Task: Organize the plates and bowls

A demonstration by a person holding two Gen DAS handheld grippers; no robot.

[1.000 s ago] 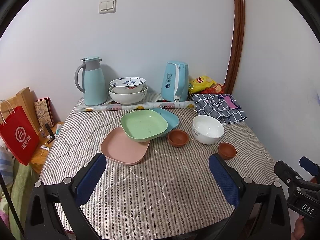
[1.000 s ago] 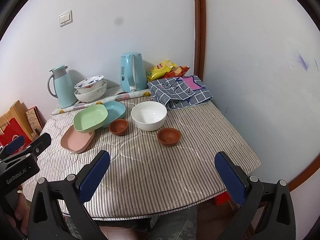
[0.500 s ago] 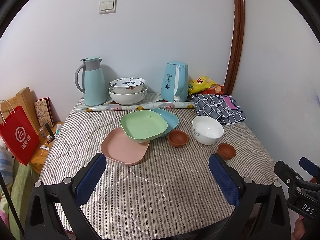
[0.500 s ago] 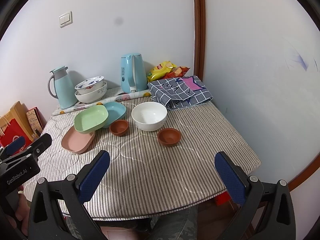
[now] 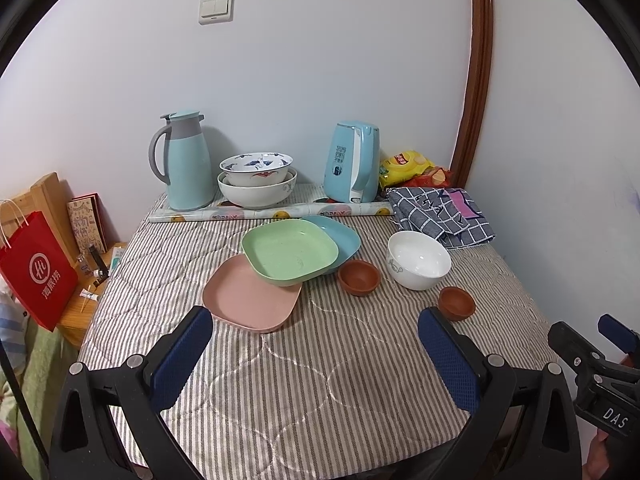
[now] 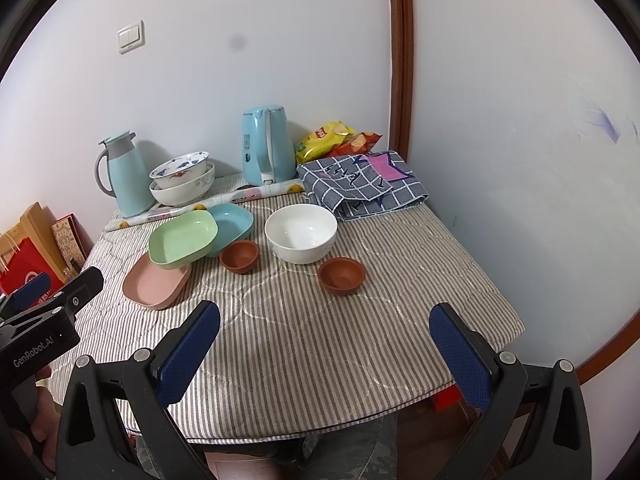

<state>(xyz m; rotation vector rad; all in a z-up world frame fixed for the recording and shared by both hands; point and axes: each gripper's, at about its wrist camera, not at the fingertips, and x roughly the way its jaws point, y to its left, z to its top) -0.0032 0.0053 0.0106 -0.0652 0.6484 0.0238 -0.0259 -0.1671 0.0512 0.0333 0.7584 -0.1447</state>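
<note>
On the striped table point(image 5: 320, 380) lie a pink plate point(image 5: 252, 300), a green plate point(image 5: 290, 250) resting partly on it, and a blue plate point(image 5: 340, 234) under the green one's far side. Two small brown bowls point(image 5: 359, 277) point(image 5: 456, 303) flank a white bowl point(image 5: 418, 258). Two patterned bowls point(image 5: 258, 178) are stacked at the back. My left gripper point(image 5: 316, 354) hangs open over the near table, holding nothing. My right gripper point(image 6: 326, 350) is open too, near the front edge. The right view shows the same plates point(image 6: 182, 238) and the white bowl point(image 6: 301, 232).
At the back stand a blue thermos jug point(image 5: 186, 160), a blue kettle point(image 5: 354, 168), a rolled sheet point(image 5: 272, 212), snack bags point(image 5: 408, 164) and a folded checked cloth point(image 5: 440, 214). A red bag point(image 5: 38, 276) and a wooden side table point(image 5: 86, 300) sit left. Walls close the back and right.
Both grippers have drifted very slightly; the dishes have not moved and both stay open.
</note>
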